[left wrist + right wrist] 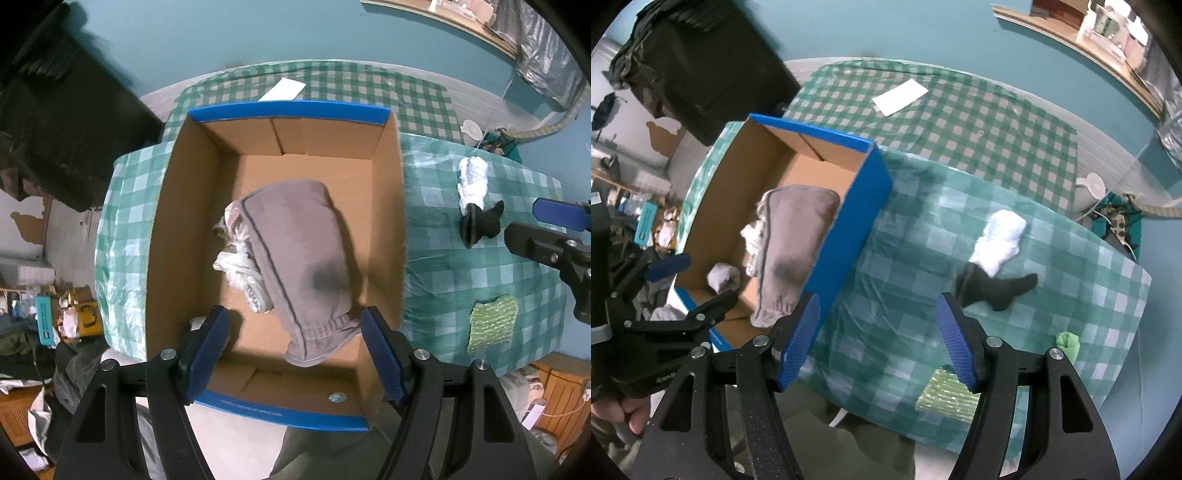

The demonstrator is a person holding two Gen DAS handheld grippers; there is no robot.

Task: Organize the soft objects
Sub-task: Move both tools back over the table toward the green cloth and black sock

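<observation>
A blue-edged cardboard box point(384, 184) point(857, 206) stands on the checked table. In it a grey garment point(299, 258) point(790, 243) lies over a white crumpled cloth point(236, 266), with a pale sock point(724, 277) beside them. My left gripper point(295, 354) is open above the box's near end, its right pad close to the garment's waistband. My right gripper point(879, 339) is open and empty above the table right of the box. A white sock point(472, 177) point(1001, 236) and a black sock point(480, 221) point(997, 286) lie on the table.
A green knitted cloth point(491, 325) point(945, 391) lies near the table's front edge, a small green roll point(1069, 343) to its right. A white paper point(282, 88) point(899, 96) lies at the far side. Clutter covers the floor at left.
</observation>
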